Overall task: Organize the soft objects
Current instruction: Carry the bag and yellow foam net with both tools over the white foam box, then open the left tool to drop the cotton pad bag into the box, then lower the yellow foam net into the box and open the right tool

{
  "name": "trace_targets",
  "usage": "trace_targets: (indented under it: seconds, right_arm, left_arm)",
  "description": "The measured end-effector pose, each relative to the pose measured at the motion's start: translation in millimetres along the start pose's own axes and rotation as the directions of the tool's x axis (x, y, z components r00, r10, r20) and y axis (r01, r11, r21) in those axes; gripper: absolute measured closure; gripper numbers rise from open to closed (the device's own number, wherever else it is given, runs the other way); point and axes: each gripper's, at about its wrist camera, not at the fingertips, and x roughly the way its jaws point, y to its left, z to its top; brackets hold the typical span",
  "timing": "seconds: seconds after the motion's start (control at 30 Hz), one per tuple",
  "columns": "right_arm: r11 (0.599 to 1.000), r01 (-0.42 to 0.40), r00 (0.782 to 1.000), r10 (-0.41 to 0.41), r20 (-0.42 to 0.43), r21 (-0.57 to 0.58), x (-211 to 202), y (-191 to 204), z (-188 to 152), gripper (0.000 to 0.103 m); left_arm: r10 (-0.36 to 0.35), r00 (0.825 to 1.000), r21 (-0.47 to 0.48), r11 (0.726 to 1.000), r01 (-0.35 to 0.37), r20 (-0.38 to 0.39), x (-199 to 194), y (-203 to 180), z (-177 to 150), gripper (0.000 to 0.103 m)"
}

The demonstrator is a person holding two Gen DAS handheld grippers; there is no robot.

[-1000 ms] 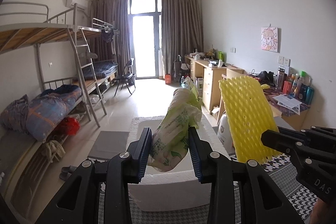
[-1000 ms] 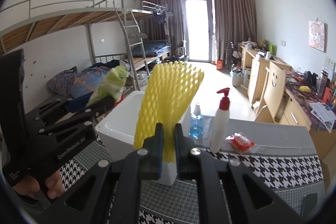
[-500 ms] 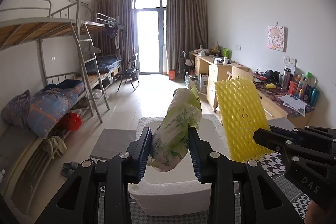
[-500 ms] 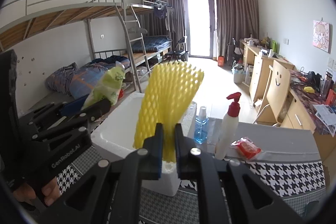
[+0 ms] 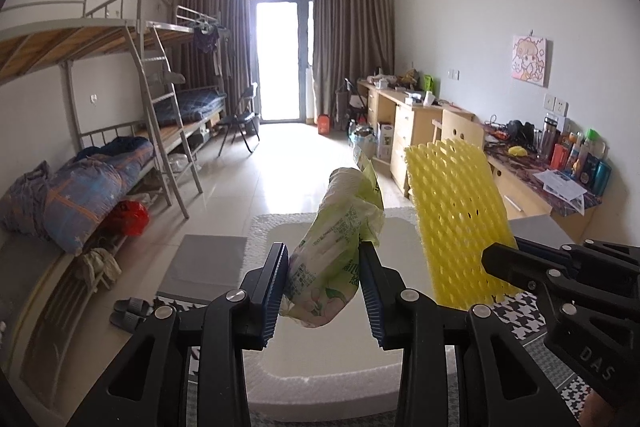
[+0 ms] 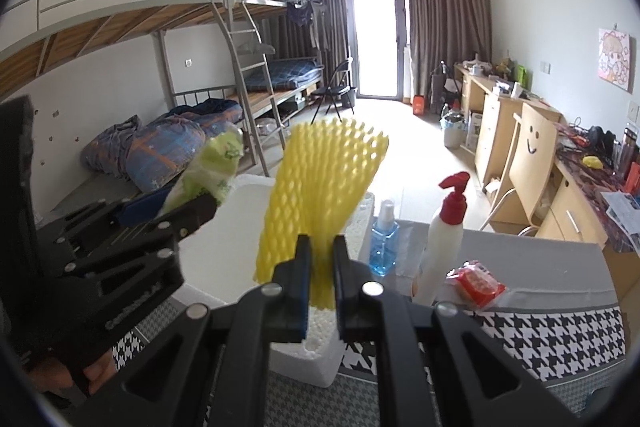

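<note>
My left gripper (image 5: pixel 323 281) is shut on a green-and-white plastic packet (image 5: pixel 338 251), which sticks up tilted over the open white foam box (image 5: pixel 332 383). My right gripper (image 6: pixel 320 263) is shut on the lower end of a yellow foam net sleeve (image 6: pixel 320 195), which stands upright above the box's near right corner (image 6: pixel 320 363). In the left wrist view the yellow sleeve (image 5: pixel 456 223) hangs just right of the packet, pinched by the right gripper (image 5: pixel 500 263). In the right wrist view the packet (image 6: pixel 208 179) and left gripper (image 6: pixel 192 211) sit to the left.
The box stands on a table with a houndstooth cloth (image 6: pixel 552 331). Right of it are a blue spray bottle (image 6: pixel 384 243), a white pump bottle with a red head (image 6: pixel 444 239) and a red packet (image 6: pixel 478 283). Bunk beds (image 5: pixel 120 155) line the left wall, desks (image 5: pixel 420 119) the right.
Both grippers have moved forward with their loads: the foam box has slid lower and nearer in both views, and the yellow sleeve now hangs closer over it. Both grips are unchanged.
</note>
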Motion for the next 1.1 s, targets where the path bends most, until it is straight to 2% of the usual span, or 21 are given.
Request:
trace_targets:
  seconds: [0.13, 0.23, 0.3, 0.33, 0.37, 0.4, 0.43, 0.7, 1.1]
  right_arm:
    - [1.000, 0.001, 1.000, -0.001, -0.009, -0.002, 4, 0, 0, 0.090]
    - [1.000, 0.003, 1.000, -0.003, -0.014, -0.002, 6, -1, 2, 0.090]
    - [1.000, 0.004, 1.000, -0.003, -0.021, 0.000, 8, -2, 2, 0.090]
    - [1.000, 0.004, 1.000, -0.004, -0.023, 0.000, 9, -2, 3, 0.090]
    - [1.000, 0.003, 1.000, -0.003, -0.023, 0.001, 9, -2, 3, 0.090]
    - [1.000, 0.002, 1.000, -0.002, -0.023, 0.002, 9, -2, 3, 0.090]
    - [1.000, 0.002, 1.000, -0.002, -0.024, 0.002, 10, -2, 3, 0.090]
    - [1.000, -0.006, 0.999, 0.005, -0.034, -0.003, 17, 4, 6, 0.090]
    - [0.999, -0.036, 0.998, 0.035, -0.052, -0.028, 25, 7, 7, 0.090]
  left_arm:
    - [-0.009, 1.000, -0.006, 1.000, 0.009, -0.019, 12, 1, 0, 0.065]
    - [-0.016, 0.999, 0.005, 1.000, 0.016, -0.037, 19, 3, -1, 0.059]
    - [-0.016, 0.999, 0.005, 1.000, 0.017, -0.028, 18, 6, -1, 0.035]
    - [-0.002, 1.000, 0.005, 1.000, 0.002, -0.015, 15, 7, -2, 0.029]
    - [0.011, 1.000, 0.005, 1.000, -0.011, 0.000, 12, 7, -2, 0.018]
    - [0.024, 1.000, 0.007, 1.000, -0.024, 0.016, 9, 7, -2, 0.009]
    - [0.032, 0.999, 0.008, 0.999, -0.032, 0.026, 6, 8, -2, 0.007]
    - [0.066, 0.997, -0.004, 0.998, -0.066, 0.037, -2, 17, 0, 0.006]
    - [0.125, 0.992, -0.061, 0.991, -0.123, 0.027, -11, 51, -9, 0.005]
